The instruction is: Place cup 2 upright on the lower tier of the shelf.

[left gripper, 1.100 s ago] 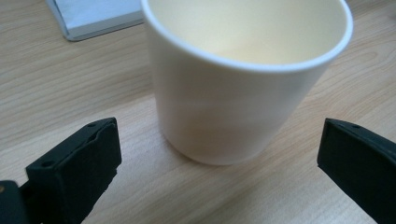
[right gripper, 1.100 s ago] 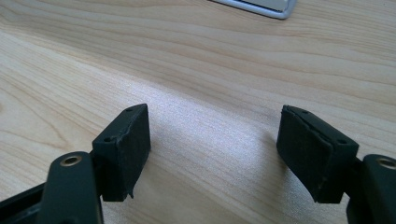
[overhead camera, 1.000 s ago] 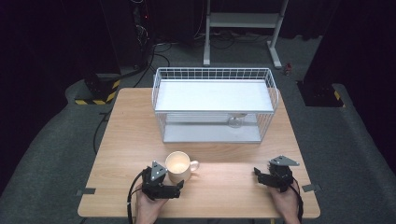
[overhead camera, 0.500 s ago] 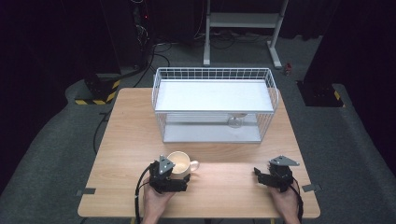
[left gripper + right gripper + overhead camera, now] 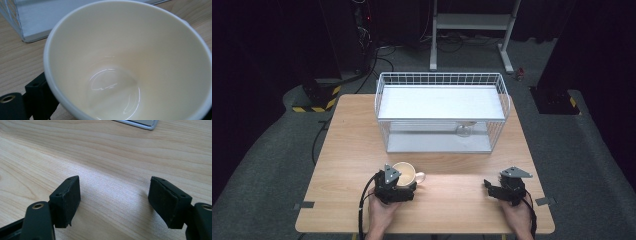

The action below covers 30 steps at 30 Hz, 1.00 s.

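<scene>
Pale wood grain of the worktop (image 5: pixel 347 150) runs under everything I am working on, with dark floor all around it. Nearest me, at the lower middle-left of the high view, my left gripper (image 5: pixel 396 186) sits right behind the cream mug (image 5: pixel 404 172), which stands upright on the worktop with its handle pointing to the right of the frame. In the left gripper view the mug (image 5: pixel 130 62) looms huge and empty, its rim right at the camera, and one black finger (image 5: pixel 37 96) shows at the lower left, outside the wall. Over the last second I have brought this gripper up from the mug's lower left to squarely behind it, and its fingers have just been closing a little with the mug's near wall between them; I cannot tell whether the pads press on it yet. I judge that the grasp is beginning but is not yet secure.

At the lower right of the high view my right gripper (image 5: pixel 507 189) rests idle, and in its own view its fingers (image 5: pixel 67 198) stand apart over bare wood, holding nothing.

Farther up the frame stands the white wire rack (image 5: pixel 442 112), with a small clear glass (image 5: pixel 463 131) on its lower level. That looks the likely place for the mug.
</scene>
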{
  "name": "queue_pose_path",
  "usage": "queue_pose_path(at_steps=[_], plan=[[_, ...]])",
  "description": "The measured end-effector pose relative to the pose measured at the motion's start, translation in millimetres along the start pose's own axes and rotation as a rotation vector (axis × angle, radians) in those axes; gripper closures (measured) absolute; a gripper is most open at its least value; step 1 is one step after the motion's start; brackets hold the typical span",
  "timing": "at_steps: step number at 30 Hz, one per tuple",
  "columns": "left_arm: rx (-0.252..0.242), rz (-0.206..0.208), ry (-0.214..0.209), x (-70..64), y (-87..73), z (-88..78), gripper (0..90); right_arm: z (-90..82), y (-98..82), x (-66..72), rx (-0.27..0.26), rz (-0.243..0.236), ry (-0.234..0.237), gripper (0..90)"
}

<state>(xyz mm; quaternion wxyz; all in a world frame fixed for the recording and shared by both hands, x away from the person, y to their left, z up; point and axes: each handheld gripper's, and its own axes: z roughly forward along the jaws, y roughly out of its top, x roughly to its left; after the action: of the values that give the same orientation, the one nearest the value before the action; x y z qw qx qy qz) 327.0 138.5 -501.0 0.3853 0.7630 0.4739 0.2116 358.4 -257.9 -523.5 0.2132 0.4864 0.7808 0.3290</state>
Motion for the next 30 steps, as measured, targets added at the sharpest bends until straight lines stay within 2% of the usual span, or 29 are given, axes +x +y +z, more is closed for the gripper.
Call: queue_pose_path(at_steps=[11, 20, 23, 30], plan=[[-0.007, 0.020, 0.016, -2.2, -0.4, -0.7, 8.2, 0.0, 0.0, 0.0, 0.000, 0.000, 0.000, 25.8], [-0.013, 0.020, 0.019, -1.7, 0.0, 0.0, 8.3, 0.0, 0.0, 0.0, 0.000, 0.000, 0.000, 25.8], [-0.020, -0.001, 0.016, -1.1, 1.4, 0.4, 8.4, 0.1, 0.0, 0.0, 0.000, 0.000, 0.000, 25.8], [-0.014, 0.016, 0.021, -2.5, 4.9, 1.1, 8.5, 0.0, 0.0, 0.0, 0.000, 0.000, 0.000, 25.8]])
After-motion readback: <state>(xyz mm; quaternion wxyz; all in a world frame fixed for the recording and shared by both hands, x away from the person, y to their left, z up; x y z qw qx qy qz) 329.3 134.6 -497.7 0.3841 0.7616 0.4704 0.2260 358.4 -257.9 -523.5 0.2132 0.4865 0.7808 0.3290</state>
